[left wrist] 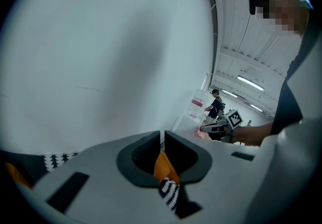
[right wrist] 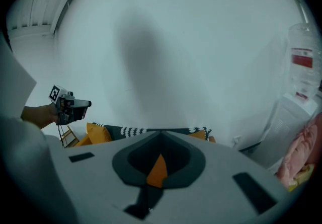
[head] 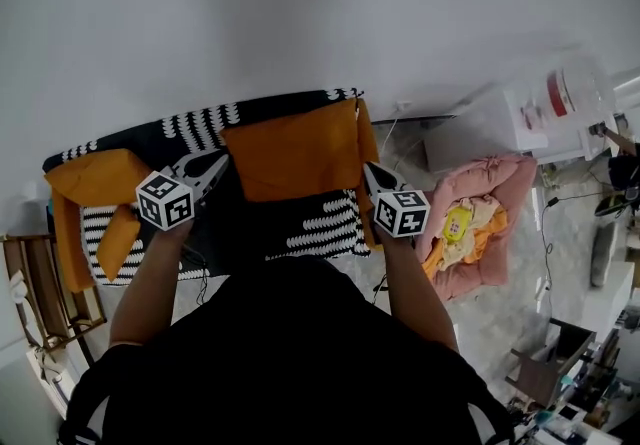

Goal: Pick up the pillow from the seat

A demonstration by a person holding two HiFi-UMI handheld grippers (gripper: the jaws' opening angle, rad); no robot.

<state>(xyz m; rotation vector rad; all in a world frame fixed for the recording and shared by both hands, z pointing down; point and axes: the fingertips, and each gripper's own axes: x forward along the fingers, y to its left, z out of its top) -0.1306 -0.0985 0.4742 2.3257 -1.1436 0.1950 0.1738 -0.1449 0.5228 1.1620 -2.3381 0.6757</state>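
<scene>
Where the white wall (head: 300, 13) meets the floor stands the seat (head: 200, 123), draped in a black-and-white patterned cover. The orange pillow (head: 295, 148) spans between both grippers over the seat; contact with the cushion cannot be told. A second orange pillow (head: 95, 178) lies at the seat's left end. A pink bed (head: 490, 193) sits on the floor, right. Left gripper (head: 222, 165): jaws closed, pinching the pillow's left edge. Right gripper (head: 368, 171): jaws closed on its right edge.
</scene>
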